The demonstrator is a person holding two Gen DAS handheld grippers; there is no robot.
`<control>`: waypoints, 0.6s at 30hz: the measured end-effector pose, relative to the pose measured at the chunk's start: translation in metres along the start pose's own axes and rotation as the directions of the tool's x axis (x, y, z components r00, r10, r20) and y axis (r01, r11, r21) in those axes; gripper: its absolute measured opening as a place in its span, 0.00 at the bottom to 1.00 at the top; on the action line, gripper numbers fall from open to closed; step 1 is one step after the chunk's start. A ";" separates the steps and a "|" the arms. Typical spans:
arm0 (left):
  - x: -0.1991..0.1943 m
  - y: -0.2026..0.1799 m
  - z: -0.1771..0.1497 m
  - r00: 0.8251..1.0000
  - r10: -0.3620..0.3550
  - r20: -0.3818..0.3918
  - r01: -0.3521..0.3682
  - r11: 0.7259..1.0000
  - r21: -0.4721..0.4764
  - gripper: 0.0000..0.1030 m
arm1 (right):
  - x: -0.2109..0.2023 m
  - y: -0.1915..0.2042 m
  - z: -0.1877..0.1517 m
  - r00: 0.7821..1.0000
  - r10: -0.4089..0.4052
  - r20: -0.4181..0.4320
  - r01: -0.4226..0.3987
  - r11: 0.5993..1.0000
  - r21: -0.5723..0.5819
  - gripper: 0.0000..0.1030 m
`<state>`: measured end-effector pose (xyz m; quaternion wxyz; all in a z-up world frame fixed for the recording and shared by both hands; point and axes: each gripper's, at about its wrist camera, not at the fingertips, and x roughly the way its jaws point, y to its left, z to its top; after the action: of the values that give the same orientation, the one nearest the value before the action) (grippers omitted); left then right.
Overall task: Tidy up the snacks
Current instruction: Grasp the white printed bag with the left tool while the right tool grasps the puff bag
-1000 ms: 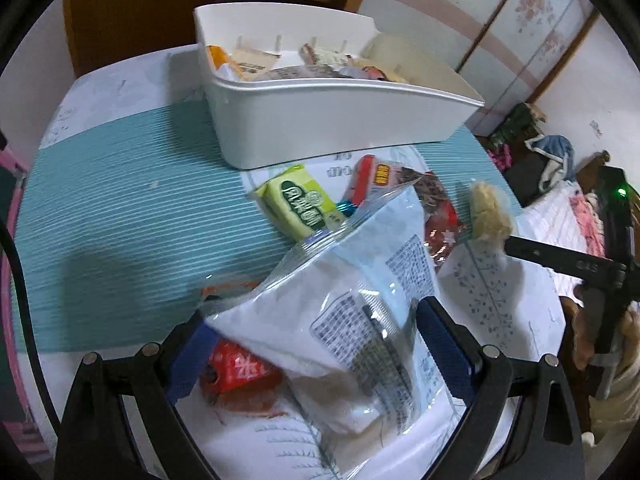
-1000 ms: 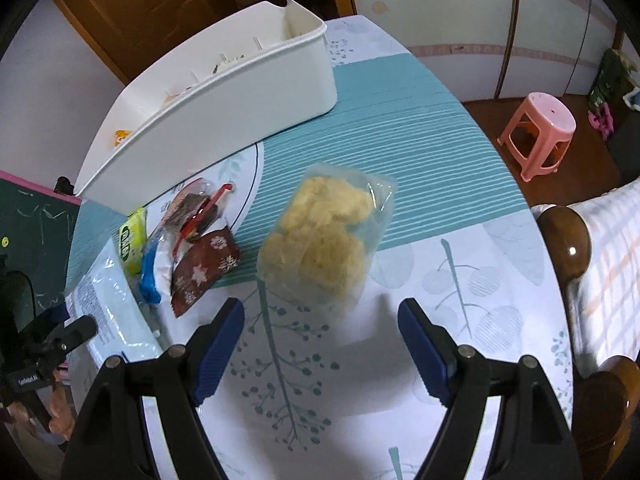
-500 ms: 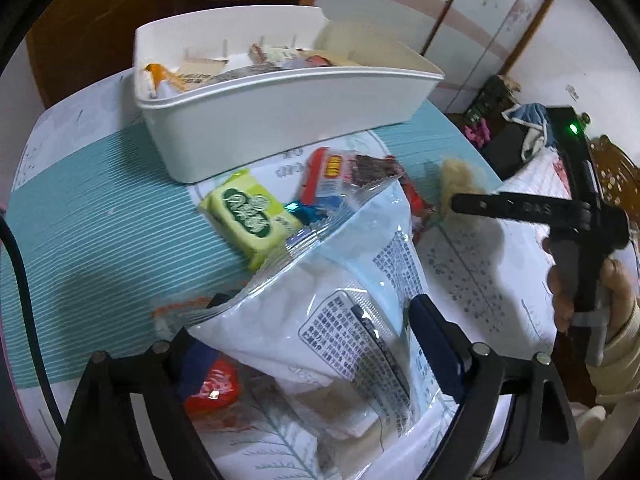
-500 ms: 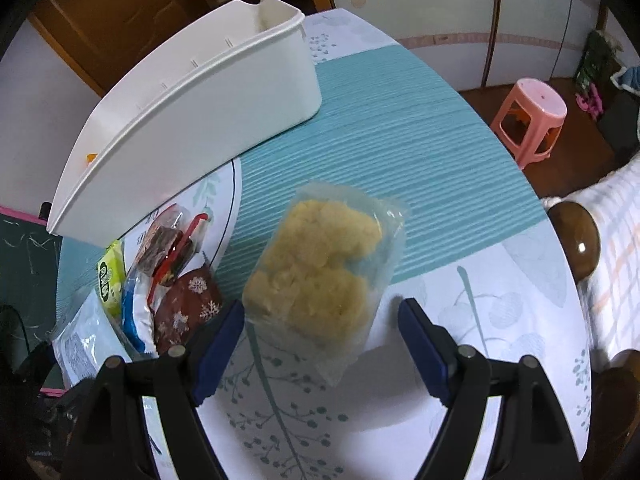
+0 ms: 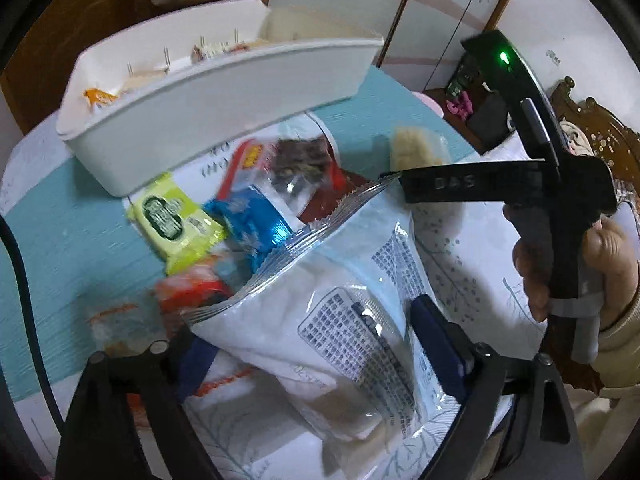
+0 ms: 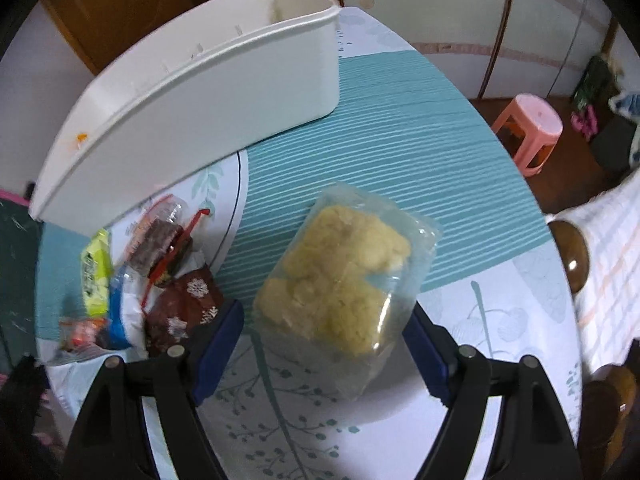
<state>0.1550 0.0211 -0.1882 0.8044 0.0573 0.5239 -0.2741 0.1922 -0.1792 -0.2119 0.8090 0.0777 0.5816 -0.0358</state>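
Observation:
A large white snack bag [image 5: 320,300] with printed text sits tilted up between the blue pads of my left gripper [image 5: 316,344]. The jaws are closing on it and both pads touch it. My right gripper [image 6: 324,336] stands open around a clear pack of yellow crumbly snack [image 6: 340,280] that lies on the table, with a gap at the left pad. Loose snacks lie between them: a green pack [image 5: 172,216], a blue one [image 5: 248,220], a red one [image 5: 192,288] and dark brown ones [image 6: 184,300]. The white bin [image 5: 224,96] holding several snacks stands behind.
A hand [image 5: 576,264] holds the right tool's black body at the right of the left wrist view. The round table's edge [image 6: 532,208] curves close on the right, with a pink stool [image 6: 528,128] and a wooden chair knob [image 6: 572,256] beyond it. A black cable [image 5: 16,280] hangs at left.
The left gripper shifted and rolled with the white bag in its jaws, which narrowed; the red snack slid out from under it. The right gripper came down around the yellow pack.

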 end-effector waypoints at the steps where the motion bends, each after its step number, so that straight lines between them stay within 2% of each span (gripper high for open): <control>1: 0.004 -0.001 -0.001 1.000 0.004 -0.013 -0.004 1.000 0.000 0.74 | 0.001 0.004 -0.001 1.000 -0.022 0.008 0.022 0.999 -0.024 0.78; 3: 0.006 -0.004 -0.005 1.000 0.008 -0.018 -0.008 1.000 -0.001 0.65 | 0.001 0.006 -0.005 0.999 -0.040 0.027 0.041 0.998 -0.041 0.77; 5: 0.002 -0.006 -0.007 1.000 0.002 0.001 -0.002 1.000 -0.006 0.58 | -0.001 0.006 -0.009 0.997 -0.063 0.052 0.066 0.996 -0.059 0.66; 7: -0.004 -0.008 -0.008 1.000 0.004 0.017 -0.004 1.000 -0.006 0.53 | -0.004 0.005 -0.013 0.996 -0.063 0.068 0.068 0.995 -0.076 0.61; 12: -0.021 -0.010 -0.011 0.998 0.027 0.054 -0.026 0.999 -0.021 0.41 | -0.008 -0.001 -0.019 0.996 -0.044 0.072 0.050 0.995 -0.086 0.59; 18: -0.055 0.006 -0.002 0.989 0.051 0.140 -0.037 0.994 -0.101 0.39 | -0.025 -0.008 -0.029 0.995 0.012 0.099 -0.006 0.998 -0.065 0.59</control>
<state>0.1399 0.0473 -0.1420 0.8474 0.0096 0.4766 -0.2337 0.1560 -0.1832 -0.1977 0.8392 0.0523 0.5411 -0.0174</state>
